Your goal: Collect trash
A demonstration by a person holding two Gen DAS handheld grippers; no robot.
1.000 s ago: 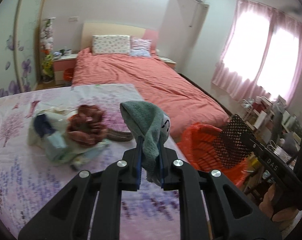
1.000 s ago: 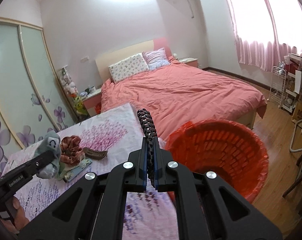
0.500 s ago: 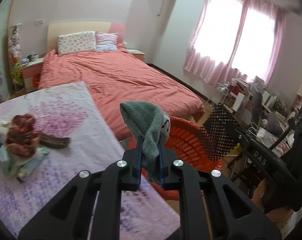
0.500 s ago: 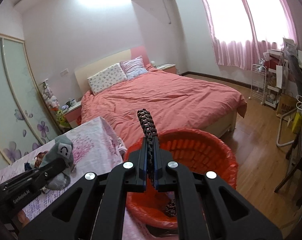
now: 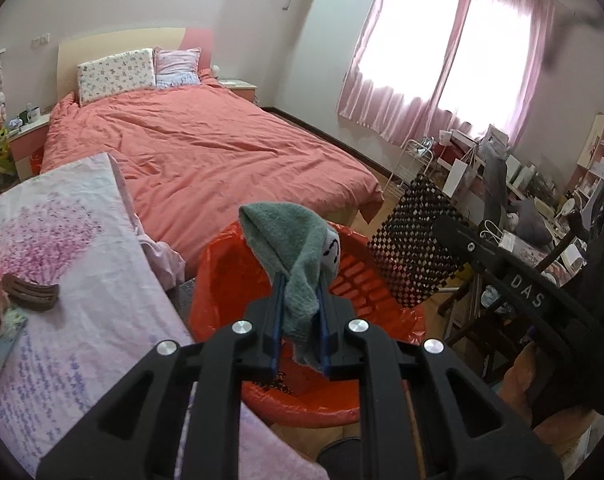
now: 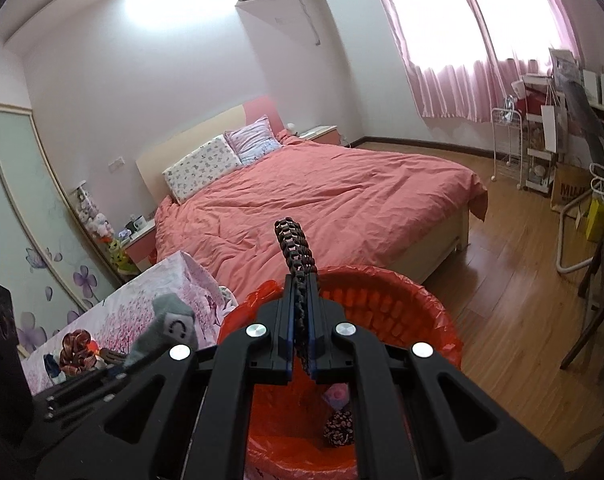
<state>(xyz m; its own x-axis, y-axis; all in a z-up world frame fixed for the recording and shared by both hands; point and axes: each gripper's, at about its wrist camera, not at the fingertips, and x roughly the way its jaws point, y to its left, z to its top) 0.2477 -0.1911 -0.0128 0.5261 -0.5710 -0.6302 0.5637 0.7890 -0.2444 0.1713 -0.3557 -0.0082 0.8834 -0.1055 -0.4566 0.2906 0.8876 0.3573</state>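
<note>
My left gripper (image 5: 299,284) is shut on a grey-green cloth (image 5: 289,240) with a small face print, held above the orange-lined trash basket (image 5: 221,280). My right gripper (image 6: 300,280) is shut on a black woven checkered mat (image 6: 293,248), seen edge-on, over the same basket (image 6: 422,304). In the left wrist view the mat (image 5: 414,240) hangs flat at the basket's right rim. The cloth also shows in the right wrist view (image 6: 169,322). Some trash (image 6: 338,428) lies in the basket's bottom.
A table with a purple floral cloth (image 5: 69,264) stands left of the basket, with a brown ribbon bundle (image 6: 75,348) and a brown strip (image 5: 31,292) on it. A pink bed (image 5: 205,152) lies behind. Cluttered shelves and chairs (image 5: 522,208) stand at the right.
Both grippers have swung right, away from the table, and now sit over the basket, each still holding its item. The basket's inside has come into view.
</note>
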